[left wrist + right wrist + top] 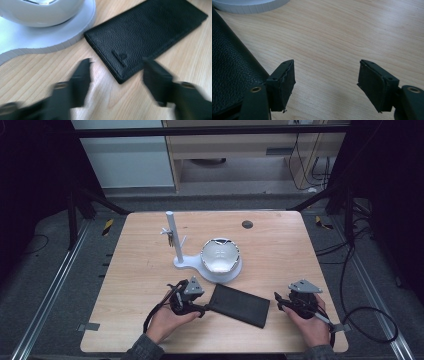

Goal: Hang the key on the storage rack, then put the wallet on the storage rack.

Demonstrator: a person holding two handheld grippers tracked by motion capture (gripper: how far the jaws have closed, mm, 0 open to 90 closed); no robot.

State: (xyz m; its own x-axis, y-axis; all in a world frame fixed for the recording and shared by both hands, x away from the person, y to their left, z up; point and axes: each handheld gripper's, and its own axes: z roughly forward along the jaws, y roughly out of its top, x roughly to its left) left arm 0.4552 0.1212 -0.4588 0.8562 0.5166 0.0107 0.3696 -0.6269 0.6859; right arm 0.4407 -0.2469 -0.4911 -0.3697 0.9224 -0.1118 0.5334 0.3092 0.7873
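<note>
Black wallet (pixel 239 305) lies flat on tabletop (pixel 280 245), near front edge, between the two hand-held grippers, just in front of white stand base (pixel 220 272) w/ bowl-like shell (pixel 220 255). Left hand-held gripper (pixel 116 71) at wallet's left end, jaws apart, wallet corner between them, pads not pressing. Right hand-held gripper (pixel 325 82) beside wallet's right end, jaws apart, nothing held.

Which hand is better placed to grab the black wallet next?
Left. The left tongs straddle the near corner of the black wallet, open around it. The right tongs face bare table beside its other end.
</note>
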